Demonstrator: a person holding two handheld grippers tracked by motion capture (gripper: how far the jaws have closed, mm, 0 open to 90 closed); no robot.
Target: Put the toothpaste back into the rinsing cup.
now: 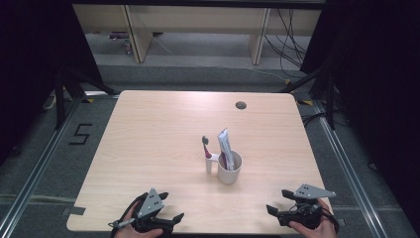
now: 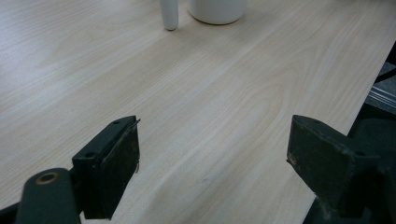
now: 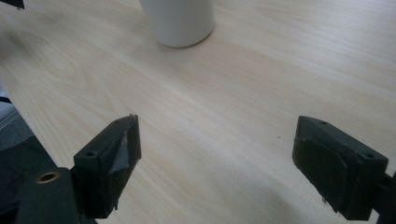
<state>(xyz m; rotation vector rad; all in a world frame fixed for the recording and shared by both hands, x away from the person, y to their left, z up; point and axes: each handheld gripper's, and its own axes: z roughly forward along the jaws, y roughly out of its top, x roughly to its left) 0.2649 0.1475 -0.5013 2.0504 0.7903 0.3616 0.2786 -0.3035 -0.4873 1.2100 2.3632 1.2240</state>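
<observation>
Two grippers, left gripper (image 1: 163,220) and right gripper (image 1: 277,210), jaws wide apart, empty, at near table (image 1: 148,129) edge. White mug (image 1: 230,168) mid-table holds toothpaste tube (image 1: 224,146); toothbrush (image 1: 207,156) stands beside. Mug probably rigid, slick: grip rim. Tube soft, light.

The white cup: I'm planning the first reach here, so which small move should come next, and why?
Probably ease the right gripper forward toward the white cup. Both grippers sit open and empty at the table's near edge, and the cup holding the toothpaste tube stands nearer the right one.

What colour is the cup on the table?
White; the cup shows best in the high view.
</observation>
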